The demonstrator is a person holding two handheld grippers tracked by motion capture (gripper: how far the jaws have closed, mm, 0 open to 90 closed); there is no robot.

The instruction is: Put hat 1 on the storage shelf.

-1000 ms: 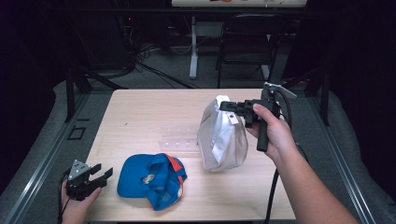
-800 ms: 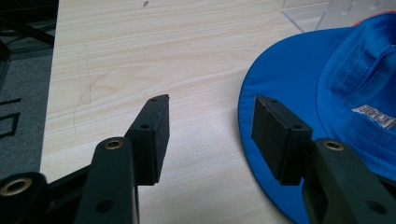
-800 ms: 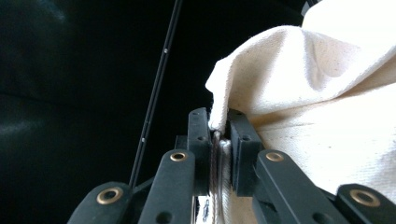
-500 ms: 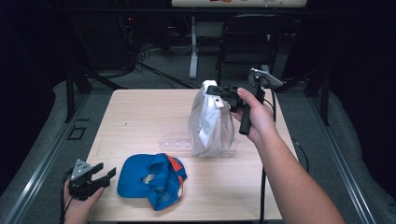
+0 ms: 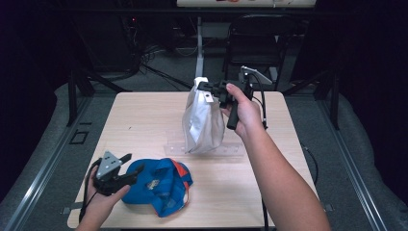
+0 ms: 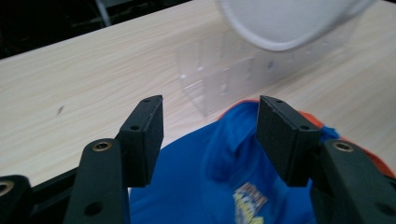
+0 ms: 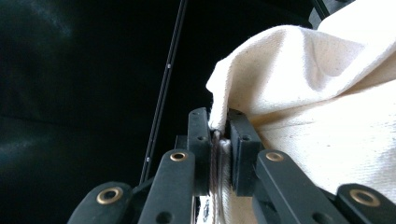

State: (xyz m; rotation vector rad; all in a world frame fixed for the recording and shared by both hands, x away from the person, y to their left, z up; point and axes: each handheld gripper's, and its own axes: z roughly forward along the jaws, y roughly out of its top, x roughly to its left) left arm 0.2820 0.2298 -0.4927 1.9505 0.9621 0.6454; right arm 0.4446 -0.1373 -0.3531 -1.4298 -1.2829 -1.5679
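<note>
A white cloth bag hangs above the middle of the table, its bottom over a clear plastic stand. My right gripper is shut on the bag's top edge, the cloth pinched between both jaws. A blue cap with orange trim lies at the table's front left. My left gripper is open just over the cap, one jaw on either side of its crown, not touching it as far as I can tell.
The light wooden table has bare surface at its left and far right. The clear stand sits just beyond the cap. A black chair and cables stand behind the table in the dark.
My right gripper has carried the bag leftward and toward the table's far side, lifting it over the clear stand. My left gripper has edged right, up to the cap.
</note>
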